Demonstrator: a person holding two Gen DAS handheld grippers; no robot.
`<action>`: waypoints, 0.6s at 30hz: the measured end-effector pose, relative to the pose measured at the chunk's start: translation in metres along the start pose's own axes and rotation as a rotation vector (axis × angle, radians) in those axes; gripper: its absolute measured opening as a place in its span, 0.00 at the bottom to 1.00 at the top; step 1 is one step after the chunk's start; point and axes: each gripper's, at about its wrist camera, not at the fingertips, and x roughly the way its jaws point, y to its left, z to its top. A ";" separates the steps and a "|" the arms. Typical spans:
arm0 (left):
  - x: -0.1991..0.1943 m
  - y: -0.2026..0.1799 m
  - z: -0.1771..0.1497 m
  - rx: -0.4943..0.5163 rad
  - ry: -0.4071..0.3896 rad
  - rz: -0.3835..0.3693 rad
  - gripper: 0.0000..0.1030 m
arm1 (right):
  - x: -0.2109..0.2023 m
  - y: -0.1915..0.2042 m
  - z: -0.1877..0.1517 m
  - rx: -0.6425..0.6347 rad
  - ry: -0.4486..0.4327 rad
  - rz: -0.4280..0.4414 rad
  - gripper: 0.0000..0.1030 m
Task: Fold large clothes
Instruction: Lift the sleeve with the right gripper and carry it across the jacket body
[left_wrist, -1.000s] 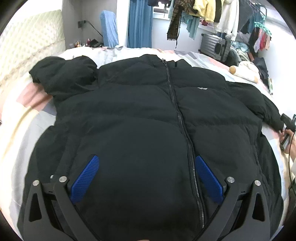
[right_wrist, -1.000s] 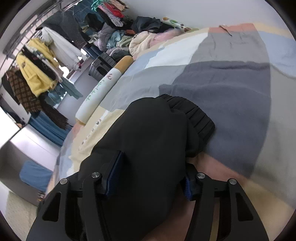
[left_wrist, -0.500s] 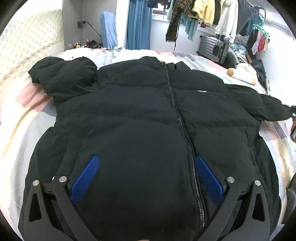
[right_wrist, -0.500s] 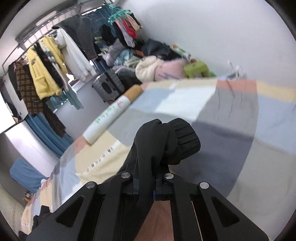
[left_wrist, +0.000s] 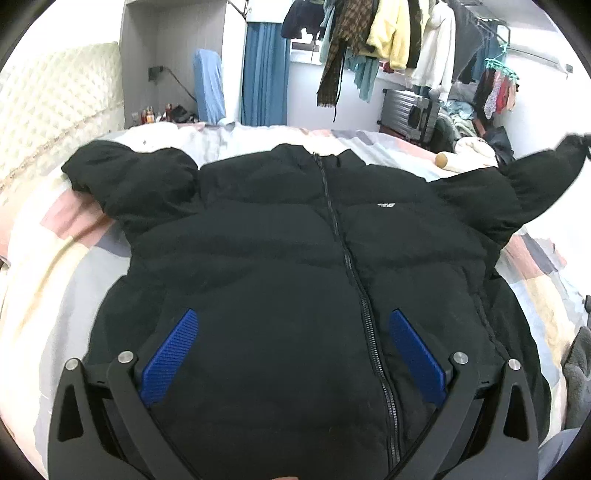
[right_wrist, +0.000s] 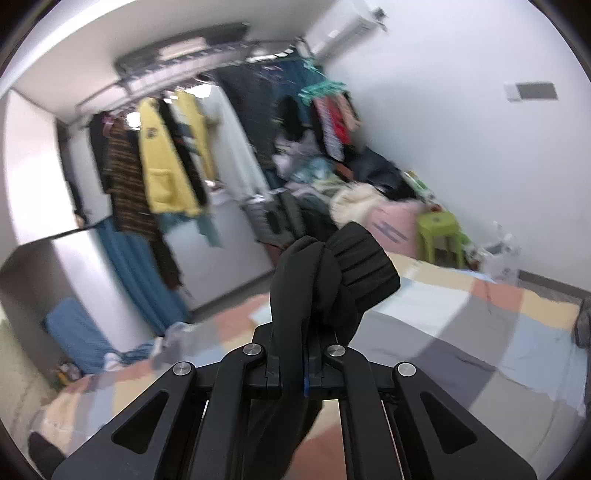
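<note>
Black puffer jacket (left_wrist: 280, 258) lying front up and zipped on the bed (left_wrist: 48, 266), hem nearest the left camera, collar toward the far end. Right tongs (right_wrist: 306, 317) pressed together, pinching the sleeve (right_wrist: 306, 280) just behind the ribbed cuff (right_wrist: 364, 269); in the left view the same sleeve (left_wrist: 532, 184) lifted clear of the patchwork bedcover. Left tongs (left_wrist: 291, 354) spread wide over the lower front, nothing between the blue pads (left_wrist: 170, 358). Step in hand, probably: carrying the raised sleeve across the chest. To do it well: keep the pinch firm, since the padded fabric looks slippery; bring the cuff over the zipper (left_wrist: 347, 258) and lay it flat; hold the body down with the left side if needed. Containers: grey suitcase (left_wrist: 410, 114) by the wall, shut, contents not visible.
</note>
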 end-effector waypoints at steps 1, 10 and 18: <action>-0.003 0.000 0.001 0.005 -0.003 -0.001 1.00 | -0.008 0.018 0.003 -0.011 -0.006 0.020 0.02; -0.037 0.025 0.003 0.003 -0.051 -0.015 1.00 | -0.061 0.173 -0.003 -0.175 -0.037 0.197 0.03; -0.047 0.056 0.003 0.017 -0.069 0.038 1.00 | -0.082 0.314 -0.067 -0.316 0.020 0.371 0.04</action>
